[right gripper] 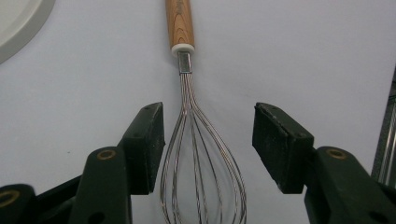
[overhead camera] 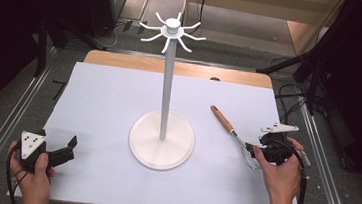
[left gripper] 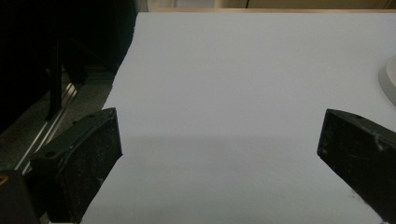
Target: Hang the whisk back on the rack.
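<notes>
Right gripper (right gripper: pixel 208 123) straddles the wooden-handled wire whisk (right gripper: pixel 196 135), jaws apart, nothing pinched; springy wires could slip out. Left gripper (left gripper: pixel 219 149) gapes wide, idle.

Count taken, passive record. Whisk (overhead camera: pixel 233 134): 1 noted, wooden handle, wire head, at approx. 4 o'clock from the stand. Stand (overhead camera: pixel 162 139): 1 counted, white, round base w/ 1 upright pole, centre of table. Hooks at pole top: approx. 8 made out in the high view, exact no. not confirmed, some overlapping. Grippers: 2 recorded, left gripper (overhead camera: pixel 70 147) at 8 o'clock, right gripper (overhead camera: pixel 254 150) at 4 o'clock; 2 black jaws each. Hands: 2 seen. White sheet (overhead camera: pixel 104 99): 1 logged, over 1 wooden tabletop (overhead camera: pixel 122 60).
</notes>
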`<state>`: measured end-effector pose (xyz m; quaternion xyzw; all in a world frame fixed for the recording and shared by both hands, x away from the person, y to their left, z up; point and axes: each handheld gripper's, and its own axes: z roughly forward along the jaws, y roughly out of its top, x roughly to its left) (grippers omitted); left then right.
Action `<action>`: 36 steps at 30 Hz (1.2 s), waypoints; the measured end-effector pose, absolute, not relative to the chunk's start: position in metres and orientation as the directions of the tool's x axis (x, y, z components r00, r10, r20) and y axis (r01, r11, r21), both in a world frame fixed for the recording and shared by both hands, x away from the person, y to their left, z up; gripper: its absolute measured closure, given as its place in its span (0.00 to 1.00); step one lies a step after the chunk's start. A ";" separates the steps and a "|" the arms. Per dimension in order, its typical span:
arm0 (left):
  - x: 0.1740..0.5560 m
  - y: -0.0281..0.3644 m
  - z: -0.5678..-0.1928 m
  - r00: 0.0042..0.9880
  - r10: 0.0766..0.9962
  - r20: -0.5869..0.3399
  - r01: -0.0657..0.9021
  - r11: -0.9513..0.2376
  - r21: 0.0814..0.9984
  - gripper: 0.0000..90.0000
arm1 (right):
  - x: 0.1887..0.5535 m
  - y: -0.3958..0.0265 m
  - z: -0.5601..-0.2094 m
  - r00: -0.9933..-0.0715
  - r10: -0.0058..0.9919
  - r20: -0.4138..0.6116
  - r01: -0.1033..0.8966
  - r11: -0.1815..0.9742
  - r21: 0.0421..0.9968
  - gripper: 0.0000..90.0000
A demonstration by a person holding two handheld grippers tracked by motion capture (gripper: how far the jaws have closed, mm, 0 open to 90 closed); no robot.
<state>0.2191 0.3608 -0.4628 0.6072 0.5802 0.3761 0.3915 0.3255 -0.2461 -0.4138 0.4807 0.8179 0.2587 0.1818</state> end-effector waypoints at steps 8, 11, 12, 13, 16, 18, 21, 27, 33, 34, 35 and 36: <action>0.219 0.360 -0.463 0.043 0.999 0.008 0.413 -0.025 0.911 0.00 | 0.349 -0.235 -0.414 -0.489 0.872 -0.023 0.728 0.422 0.539 0.51; 0.219 0.360 -0.463 0.044 0.999 0.010 0.413 -0.027 0.910 0.00 | 0.354 -0.232 -0.414 -0.497 0.867 -0.014 0.736 0.431 0.522 0.51; 0.219 0.360 -0.463 0.044 0.999 0.010 0.412 -0.027 0.911 0.00 | 0.356 -0.230 -0.414 -0.498 0.867 -0.012 0.742 0.433 0.513 0.51; 0.219 0.360 -0.463 0.044 0.999 0.009 0.412 -0.027 0.911 0.00 | 0.361 -0.227 -0.414 -0.504 0.864 -0.007 0.748 0.441 0.497 0.52; 0.219 0.361 -0.463 0.045 0.999 0.003 0.413 -0.022 0.911 0.00 | 0.366 -0.223 -0.415 -0.513 0.859 -0.010 0.750 0.453 0.482 0.53; 0.219 0.361 -0.463 0.046 0.999 0.001 0.412 -0.020 0.911 0.00 | 0.369 -0.220 -0.416 -0.514 0.857 -0.014 0.758 0.462 0.461 0.54; 0.219 0.361 -0.463 0.046 0.999 0.002 0.414 -0.021 0.910 0.00 | 0.375 -0.215 -0.417 -0.527 0.850 -0.004 0.761 0.474 0.444 0.54; 0.220 0.361 -0.463 0.047 0.999 0.001 0.416 -0.020 0.909 0.00 | 0.386 -0.204 -0.418 -0.533 0.846 -0.001 0.780 0.492 0.388 0.56; 0.220 0.361 -0.463 0.050 0.999 0.004 0.420 -0.025 0.907 0.00 | 0.397 -0.194 -0.422 -0.558 0.830 -0.027 0.775 0.532 0.342 0.59; 0.220 0.361 -0.463 0.050 0.999 0.004 0.420 -0.025 0.907 0.00 | 0.399 -0.192 -0.422 -0.557 0.830 -0.026 0.779 0.532 0.333 0.60; 0.220 0.361 -0.463 0.050 0.999 0.003 0.421 -0.024 0.907 0.00 | 0.401 -0.190 -0.423 -0.561 0.828 -0.020 0.777 0.534 0.334 0.61; 0.220 0.361 -0.463 0.050 0.999 0.004 0.422 -0.025 0.906 0.00 | 0.403 -0.188 -0.424 -0.561 0.828 -0.018 0.778 0.534 0.332 0.61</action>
